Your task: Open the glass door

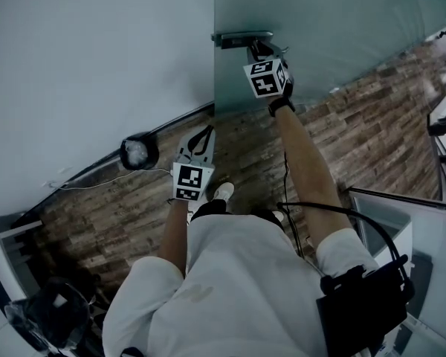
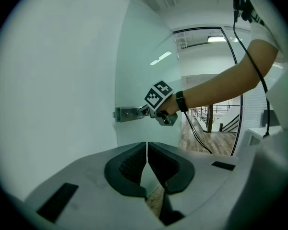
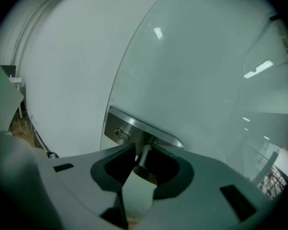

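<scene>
Glass door [image 1: 334,21] fills the head view from 12 to 2 o'clock, with its top and far side cut off, and its free edge butts the white wall [image 1: 97,50]. Left to right: dark clutter at 8 o'clock is too dim to identify. A round black object [image 1: 139,152] sits on the plank floor [image 1: 97,214] at 10 o'clock by the wall's foot; what it is can't be told. The left gripper [image 1: 203,134] is just left of centre, pointing toward 12 at the door edge and clear of the glass. In the left gripper view the left gripper [image 2: 147,152] has its jaws clenched together with nothing between. At 12 o'clock the metal lock plate [image 1: 234,39] sits on the door edge, and the right gripper [image 1: 254,48] is on it, covering most of the handle. The right gripper view shows the right gripper [image 3: 141,153] with its jaws grasping the handle [image 3: 143,159] just below the lock plate [image 3: 129,128]. The contact on the 3 o'clock pad is partly hidden. A keyhole [image 3: 120,134] is visible. A black pouch [image 1: 360,307] hangs at 5 o'clock, its bottom cut off.
</scene>
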Demonstrator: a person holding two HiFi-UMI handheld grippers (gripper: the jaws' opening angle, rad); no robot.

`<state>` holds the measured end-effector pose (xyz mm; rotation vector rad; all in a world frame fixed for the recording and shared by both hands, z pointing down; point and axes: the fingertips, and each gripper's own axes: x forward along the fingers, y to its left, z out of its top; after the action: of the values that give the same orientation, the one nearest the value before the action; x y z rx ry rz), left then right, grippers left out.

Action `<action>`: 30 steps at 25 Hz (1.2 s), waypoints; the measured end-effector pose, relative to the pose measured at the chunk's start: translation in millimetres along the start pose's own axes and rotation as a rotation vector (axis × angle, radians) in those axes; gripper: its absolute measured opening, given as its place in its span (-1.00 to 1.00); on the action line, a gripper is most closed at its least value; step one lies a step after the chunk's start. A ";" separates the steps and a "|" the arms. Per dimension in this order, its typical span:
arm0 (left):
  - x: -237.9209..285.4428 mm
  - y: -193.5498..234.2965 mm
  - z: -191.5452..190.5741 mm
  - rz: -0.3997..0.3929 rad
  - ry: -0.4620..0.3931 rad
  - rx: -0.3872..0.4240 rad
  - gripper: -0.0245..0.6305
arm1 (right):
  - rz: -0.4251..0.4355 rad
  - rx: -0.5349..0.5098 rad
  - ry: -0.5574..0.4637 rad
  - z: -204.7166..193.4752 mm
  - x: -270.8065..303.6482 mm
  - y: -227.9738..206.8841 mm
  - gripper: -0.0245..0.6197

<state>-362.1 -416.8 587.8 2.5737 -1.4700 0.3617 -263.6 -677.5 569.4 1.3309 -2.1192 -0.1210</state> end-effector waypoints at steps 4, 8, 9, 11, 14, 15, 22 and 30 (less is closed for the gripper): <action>8.5 -1.7 -9.9 -0.047 0.010 -0.007 -0.89 | -0.016 0.011 0.004 2.3 11.9 -1.9 -0.62; 11.0 -11.3 -22.0 -0.079 0.027 -0.010 -0.89 | -0.028 -0.008 0.007 2.9 8.8 0.5 -0.62; 13.2 -12.1 -23.7 -0.081 0.031 -0.013 -0.89 | -0.021 0.001 0.003 2.8 8.1 1.0 -0.62; 19.2 -12.9 -23.8 -0.086 0.031 -0.025 -0.89 | 0.008 0.042 -0.005 0.2 8.3 0.3 -0.62; 36.6 -18.1 -10.3 -0.118 0.007 -0.022 -0.89 | 0.011 0.040 -0.041 1.2 -9.2 -15.3 -0.62; 43.7 -20.9 -3.0 -0.131 0.000 -0.014 -0.89 | -0.034 -0.005 -0.081 4.5 -25.5 -22.8 -0.62; 103.1 -100.0 60.1 -0.323 -0.092 -0.006 -0.89 | -0.263 0.218 -0.240 -50.7 -211.4 -66.4 -0.91; 84.0 -342.8 166.3 -0.695 -0.265 0.073 -0.92 | -0.693 0.573 -0.122 -188.7 -483.2 -136.2 -0.91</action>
<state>-3.6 -354.5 447.0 3.0572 -0.5308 -0.0247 89.2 -292.5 446.9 2.4138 -1.7491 0.1394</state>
